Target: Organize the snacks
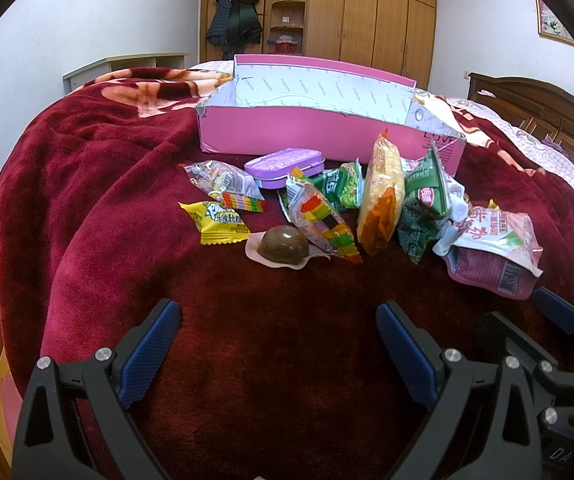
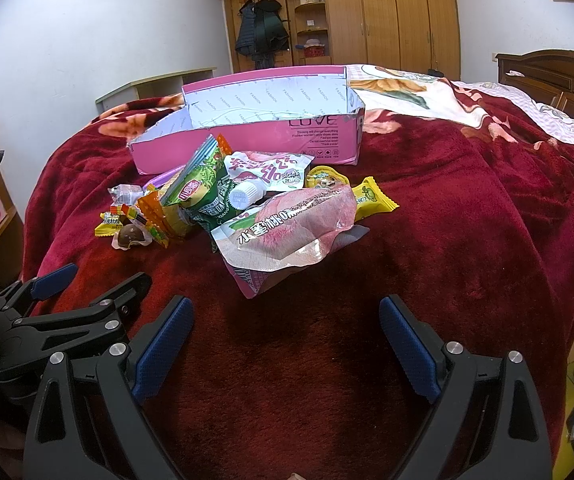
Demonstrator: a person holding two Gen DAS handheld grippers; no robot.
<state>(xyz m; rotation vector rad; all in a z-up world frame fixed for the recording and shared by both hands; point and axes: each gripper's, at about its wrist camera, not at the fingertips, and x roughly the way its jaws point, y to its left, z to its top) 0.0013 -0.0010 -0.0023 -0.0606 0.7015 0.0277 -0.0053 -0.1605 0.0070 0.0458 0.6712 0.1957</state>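
A pile of snacks lies on a dark red blanket (image 1: 107,208) before an open pink box (image 1: 287,132), which also shows in the right wrist view (image 2: 247,144). In the pile are a brown egg in clear wrap (image 1: 283,244), a yellow candy (image 1: 217,222), a purple tin (image 1: 285,164), a rainbow candy pack (image 1: 323,220), an orange biscuit pack (image 1: 383,200), green packets (image 1: 427,196) and a pink peach pouch (image 2: 291,232). My left gripper (image 1: 279,312) is open and empty, short of the egg. My right gripper (image 2: 287,312) is open and empty, short of the peach pouch.
The blanket covers a bed with a wooden headboard (image 2: 551,76) at the right. A wooden wardrobe (image 1: 367,12) stands behind, with coats (image 1: 235,20) hanging. A low white shelf (image 1: 127,66) is at the back left. The box looks empty inside.
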